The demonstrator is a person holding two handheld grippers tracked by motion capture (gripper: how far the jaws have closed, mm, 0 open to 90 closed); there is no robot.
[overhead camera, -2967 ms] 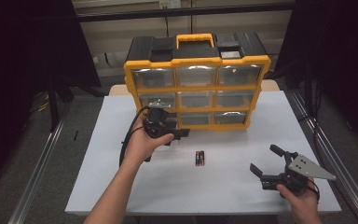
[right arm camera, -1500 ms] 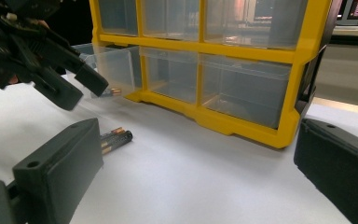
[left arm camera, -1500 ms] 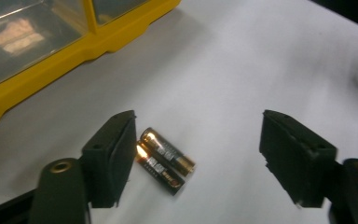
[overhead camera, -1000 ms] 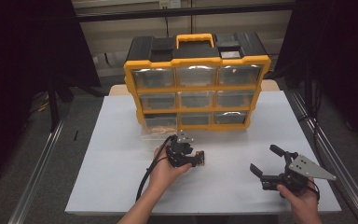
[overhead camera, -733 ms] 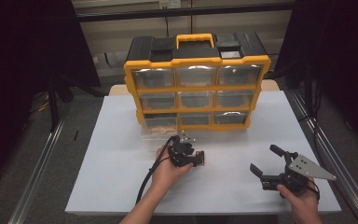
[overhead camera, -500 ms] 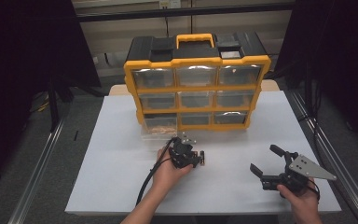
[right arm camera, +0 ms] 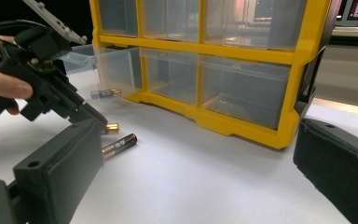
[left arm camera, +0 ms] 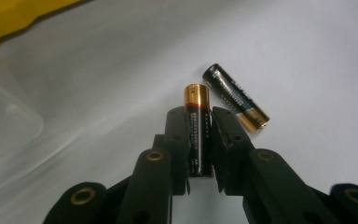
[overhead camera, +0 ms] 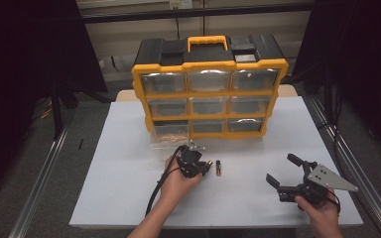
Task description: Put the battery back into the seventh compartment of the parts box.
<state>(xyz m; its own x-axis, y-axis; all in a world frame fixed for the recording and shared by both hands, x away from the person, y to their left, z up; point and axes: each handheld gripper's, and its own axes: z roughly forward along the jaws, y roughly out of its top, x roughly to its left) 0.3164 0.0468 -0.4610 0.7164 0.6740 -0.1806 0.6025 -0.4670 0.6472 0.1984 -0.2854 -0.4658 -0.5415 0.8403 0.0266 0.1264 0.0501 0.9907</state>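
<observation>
Left gripper (left arm camera: 199, 140) is clamped on a battery (left arm camera: 198, 133), its jaws having just been closing onto it, gold cap poking out past the fingertips toward the top of the left gripper view. Its long axis runs straight up that frame, in line with the jaws. Just beside it, upper right, a second battery (left arm camera: 235, 96) lies flat on the white table (left arm camera: 317, 56), slanted, gold end toward lower right.

In the high view, the left gripper (overhead camera: 198, 166) sits at centre frame, the loose battery (overhead camera: 218, 168) just to its right. The right gripper (overhead camera: 285, 174) rests at lower right, jaws spread wide, nothing between them.

The right gripper view adds a clear drawer (right arm camera: 100, 65) pulled out of the yellow organizer (right arm camera: 242, 53), with what looks like another battery (right arm camera: 105, 94) under it, hard to tell. Dark curtains flank the table.
</observation>
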